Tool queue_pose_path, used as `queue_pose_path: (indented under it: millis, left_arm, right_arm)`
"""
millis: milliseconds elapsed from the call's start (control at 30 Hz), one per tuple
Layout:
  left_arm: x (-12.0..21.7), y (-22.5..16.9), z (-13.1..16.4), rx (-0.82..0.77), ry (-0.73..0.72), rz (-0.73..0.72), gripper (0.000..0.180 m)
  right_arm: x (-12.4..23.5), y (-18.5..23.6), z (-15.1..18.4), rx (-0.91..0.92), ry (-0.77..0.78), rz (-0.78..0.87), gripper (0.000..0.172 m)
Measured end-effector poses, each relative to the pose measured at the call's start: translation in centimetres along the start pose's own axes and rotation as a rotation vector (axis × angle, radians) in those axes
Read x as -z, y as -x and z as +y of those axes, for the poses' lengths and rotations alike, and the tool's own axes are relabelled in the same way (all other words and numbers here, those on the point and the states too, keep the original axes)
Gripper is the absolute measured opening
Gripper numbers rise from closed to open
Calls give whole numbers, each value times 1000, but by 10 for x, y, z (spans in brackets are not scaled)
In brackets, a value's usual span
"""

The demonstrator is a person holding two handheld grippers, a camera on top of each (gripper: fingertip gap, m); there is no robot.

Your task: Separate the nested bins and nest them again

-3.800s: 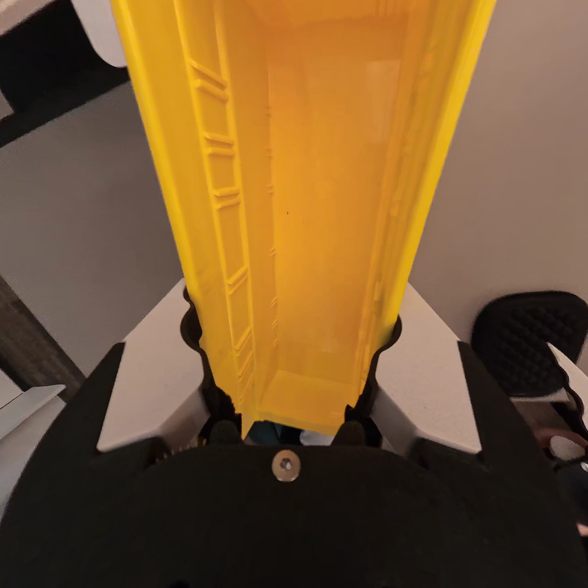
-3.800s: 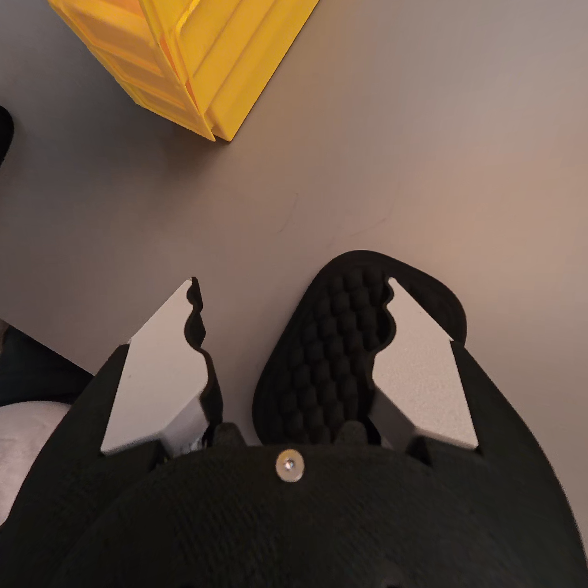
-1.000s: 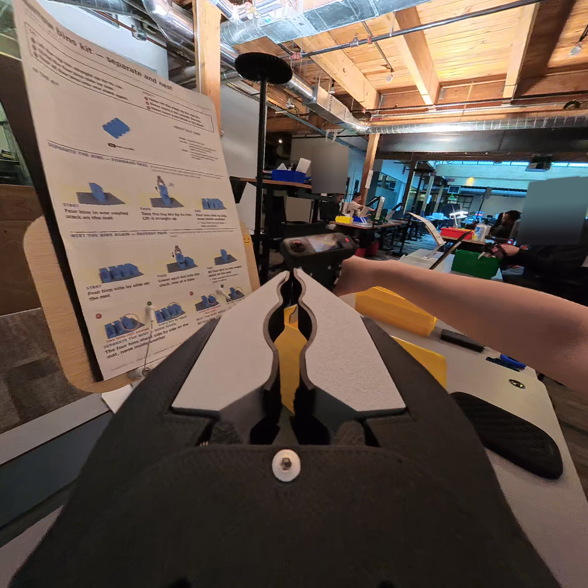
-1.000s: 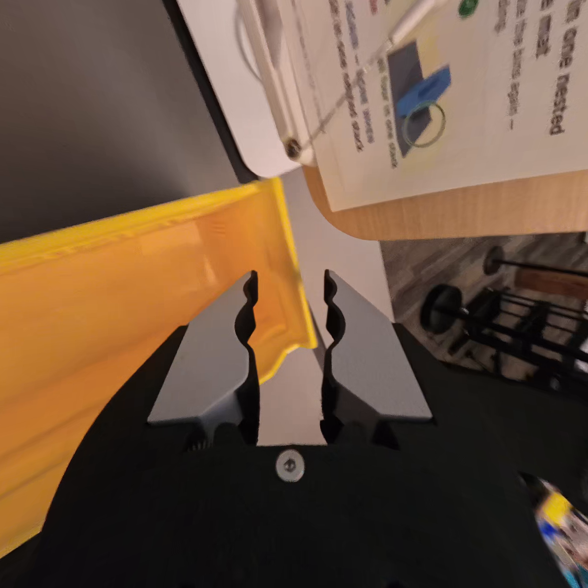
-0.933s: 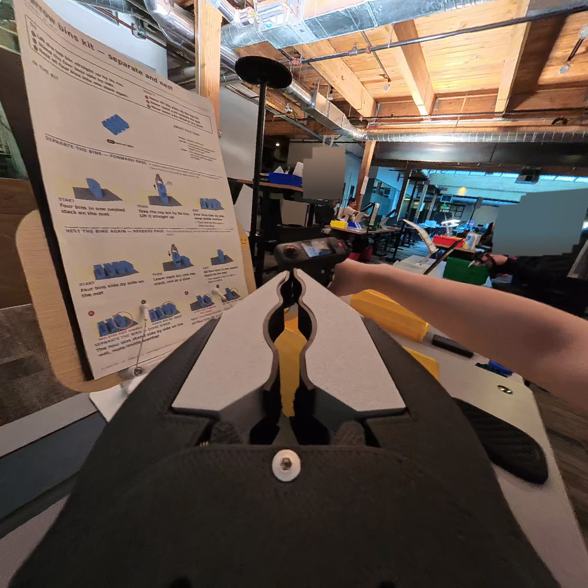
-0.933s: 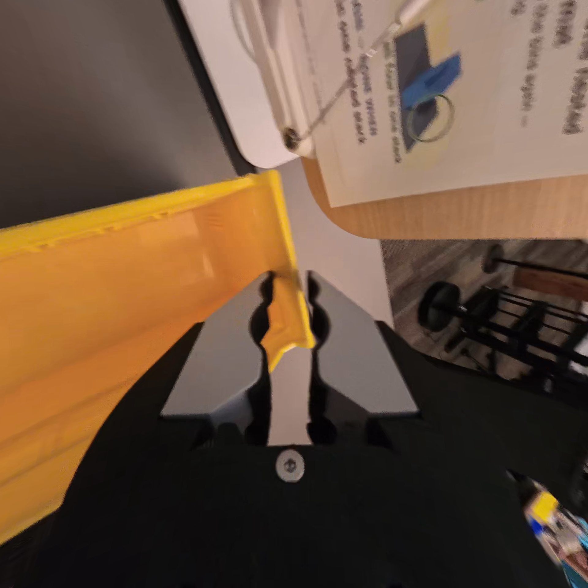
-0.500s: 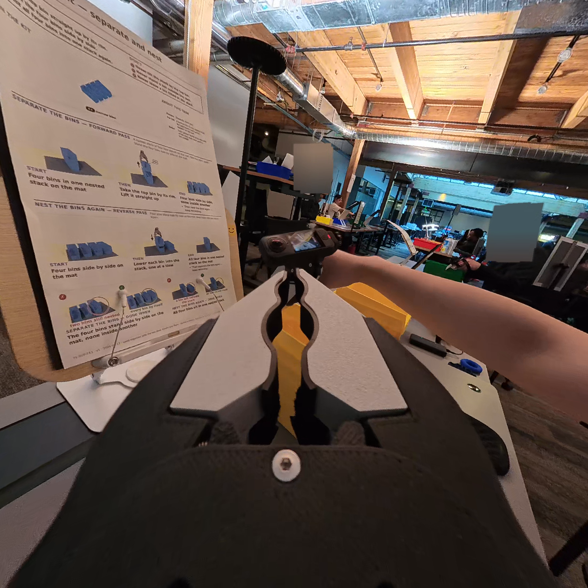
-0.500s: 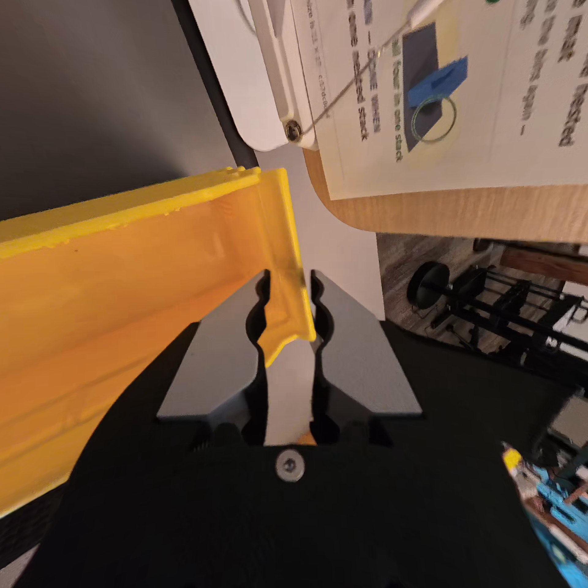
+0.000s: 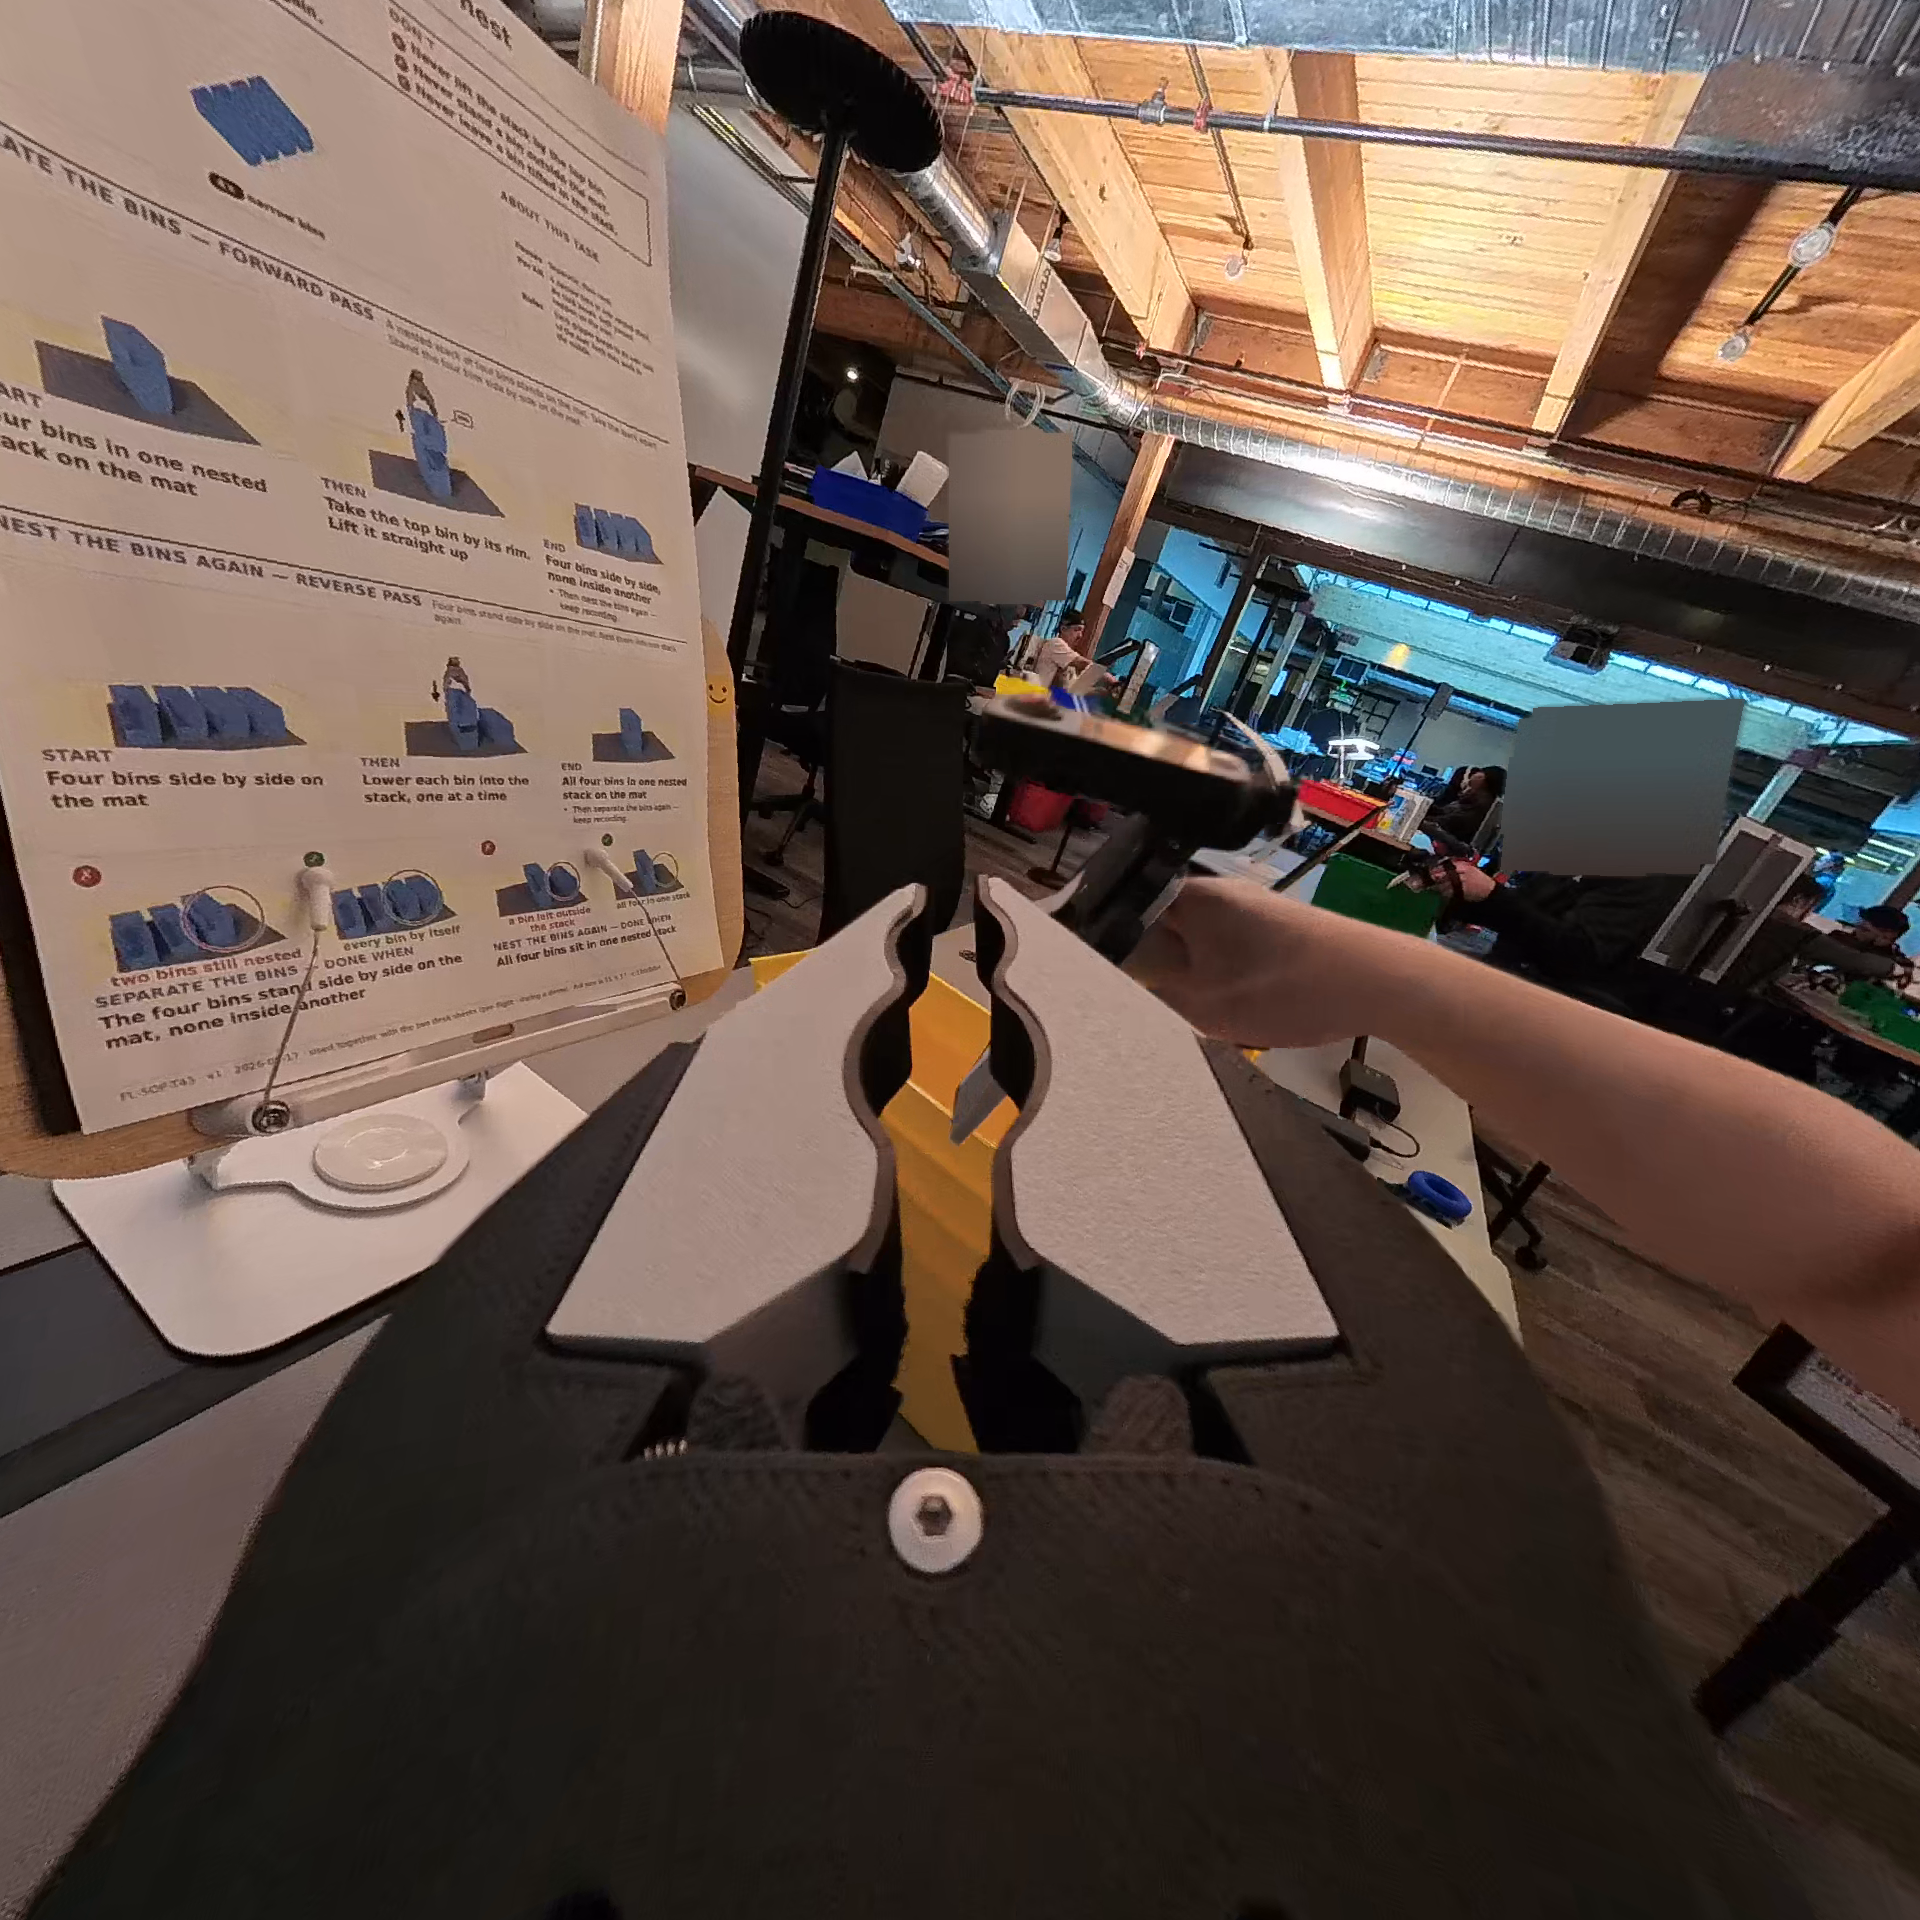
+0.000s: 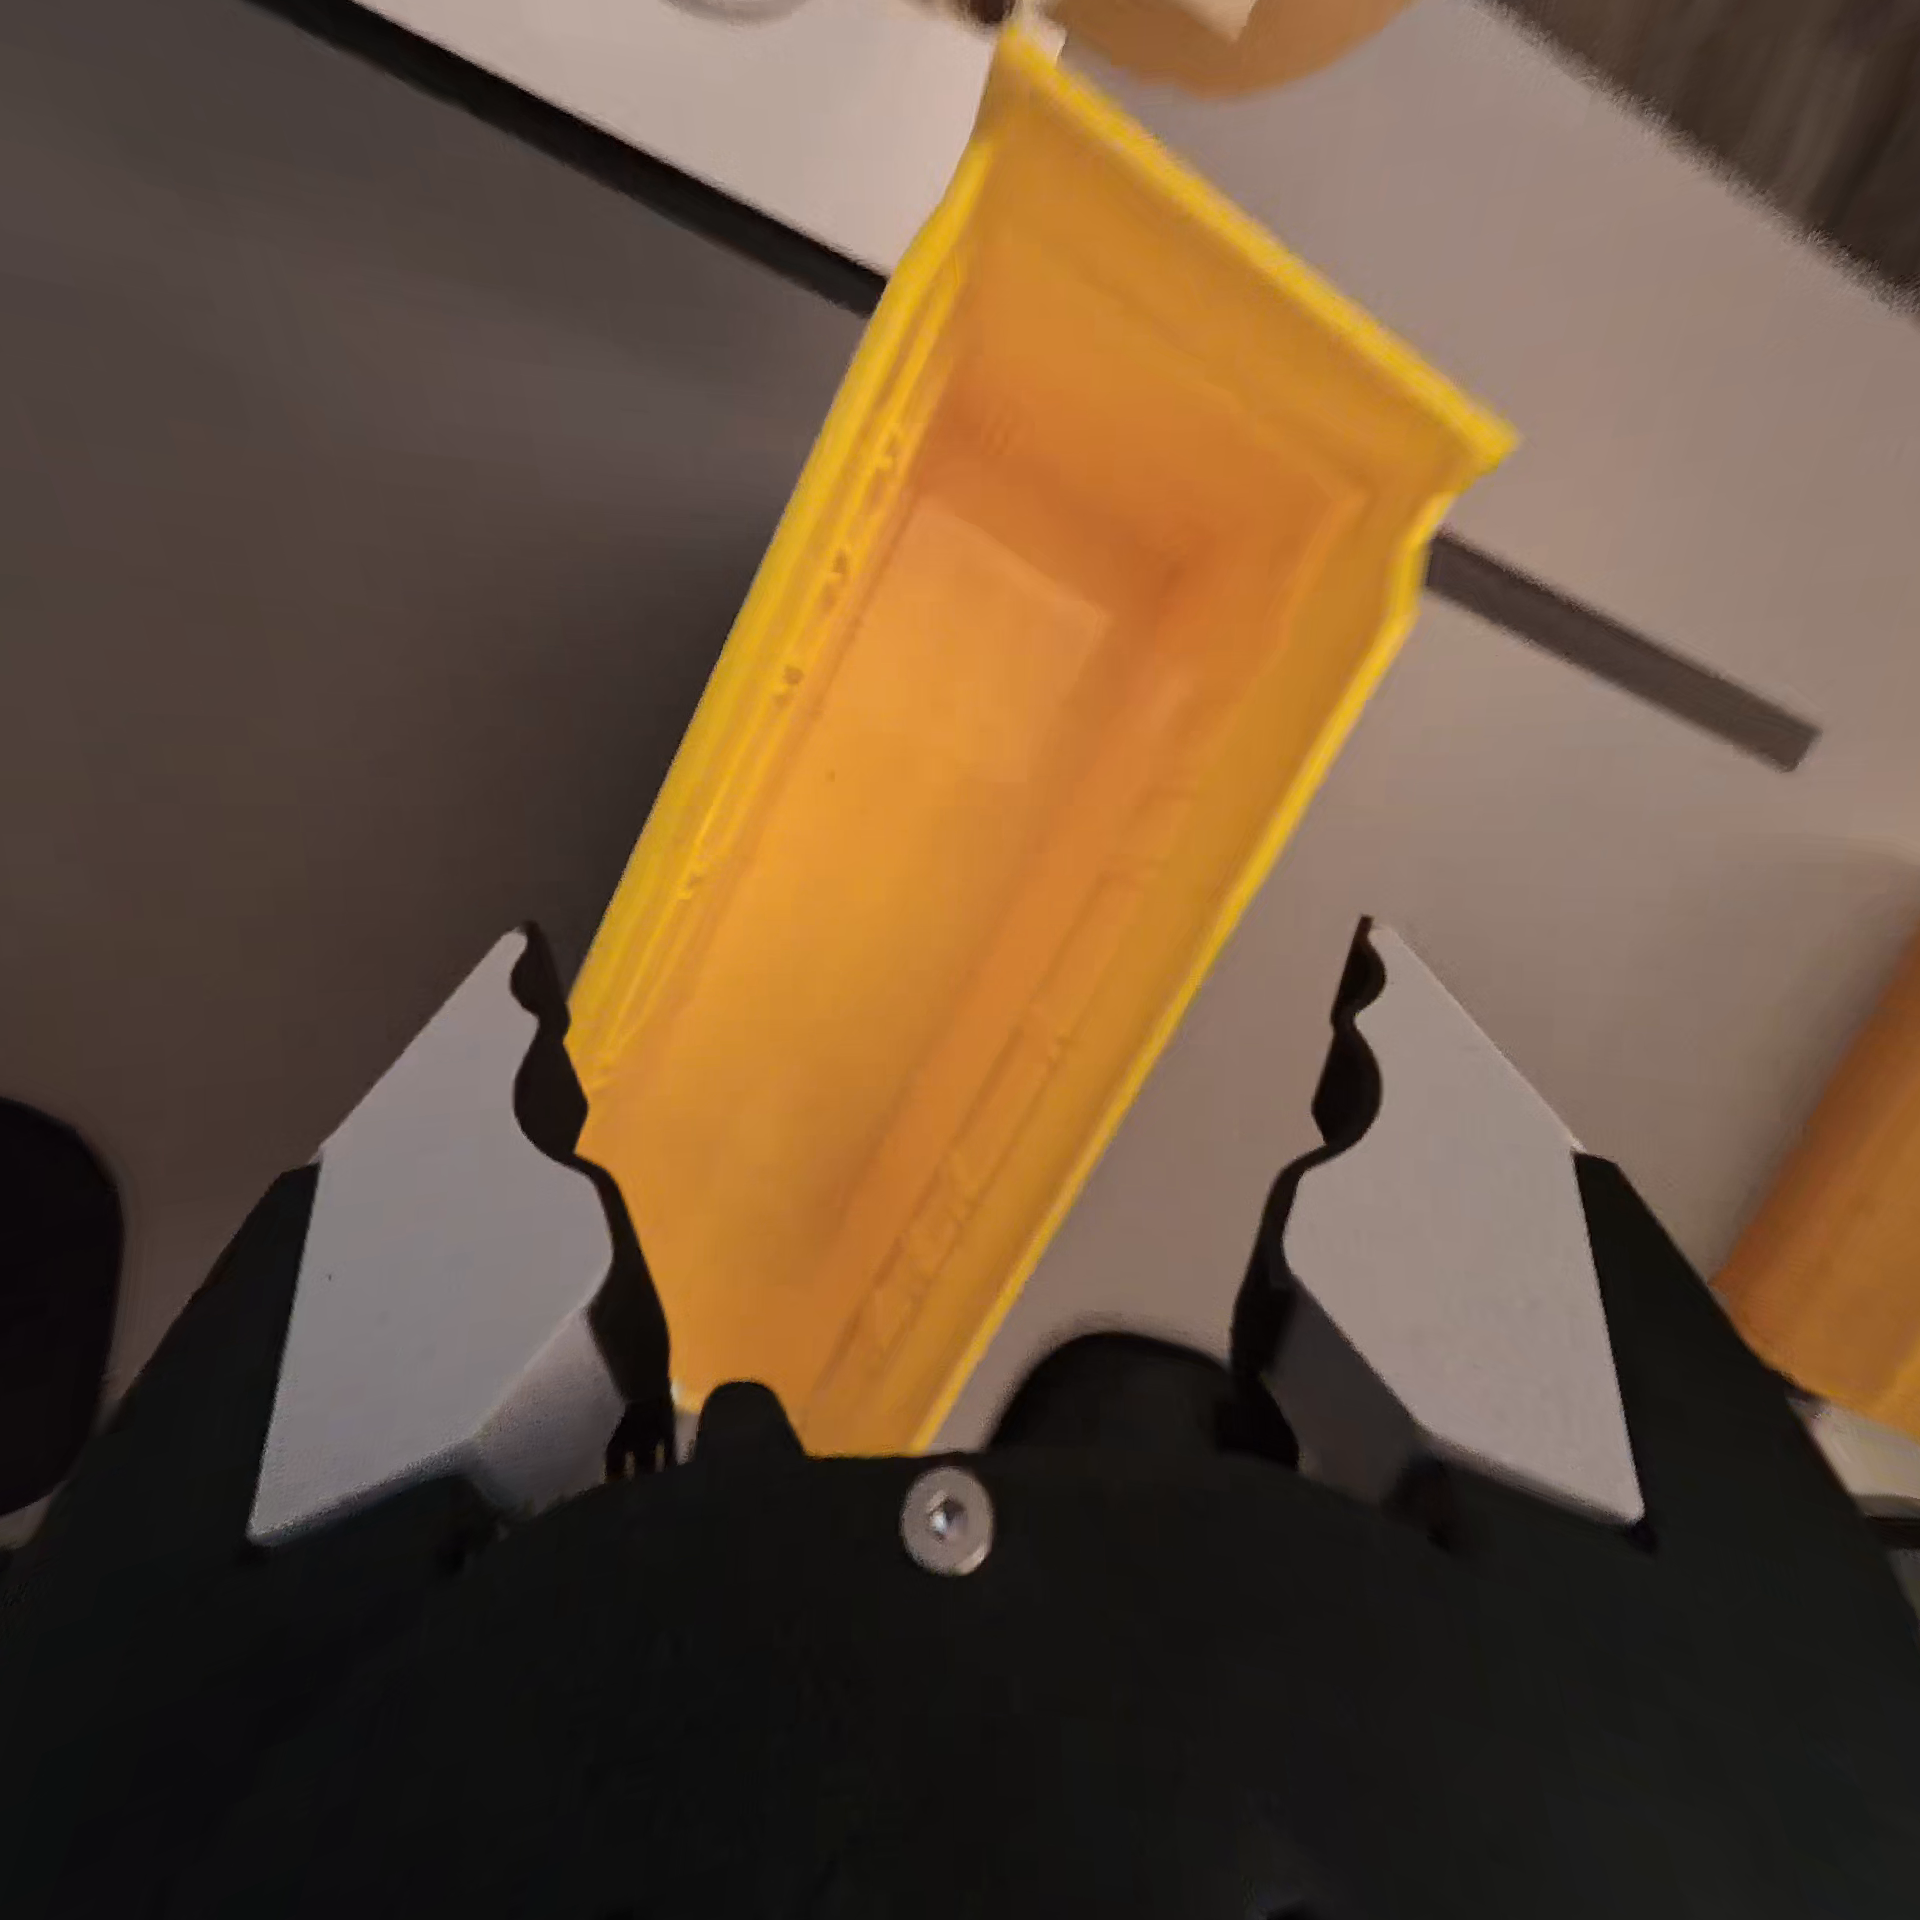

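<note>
In the right wrist view a long yellow bin [image 10: 1039,779] lies open side up on the grey table [image 10: 312,520]. It runs away from me between the fingers of my right gripper [image 10: 945,935]. The jaws are wide open. The left finger [image 10: 436,1122] is at the bin's left rim, and the right finger [image 10: 1455,1143] stands clear of it. My left gripper [image 9: 951,894] has its fingers only slightly apart, with nothing pressed between them. The yellow bin [image 9: 940,1049] shows through that gap below. In the left wrist view a hand holds the right gripper [image 9: 1132,790] above the bin.
An instruction sheet on a wooden board with a white stand [image 9: 312,582] stands at the table's far left. Another yellow bin [image 10: 1849,1195] lies at the right edge of the right wrist view. A black pad [image 10: 42,1299] lies at the left. A workshop with people is behind.
My right jaws were shut on the bin's end wall and have opened wide, letting it go. The right view swung to look along the bin. My left fingers went from shut to slightly apart.
</note>
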State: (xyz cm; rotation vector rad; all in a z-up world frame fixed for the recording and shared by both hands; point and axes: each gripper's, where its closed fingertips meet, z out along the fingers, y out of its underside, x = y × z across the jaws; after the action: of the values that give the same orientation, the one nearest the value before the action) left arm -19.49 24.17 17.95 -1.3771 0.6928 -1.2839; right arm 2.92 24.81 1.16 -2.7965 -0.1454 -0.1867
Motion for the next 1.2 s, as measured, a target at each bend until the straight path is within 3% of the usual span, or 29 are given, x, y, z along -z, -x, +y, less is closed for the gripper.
queue_pose_path:
  millis: [133,233,600,1200]
  left_arm:
    - [1,-1,-1,26,-10,5,6]
    - [2,-4,-2,37,-13,23,6]
    - [-2,-12,0,33,0,56,6]
    - [-1,-15,1,34,9,60,6]
  right_arm:
    - [-25,13,26,-87,203,-58,150]
    - [-31,14,30,-102,265,-69,150]
    - [-33,17,24,-5,234,-103,144]
    - [-33,22,36,-127,338,-73,147]
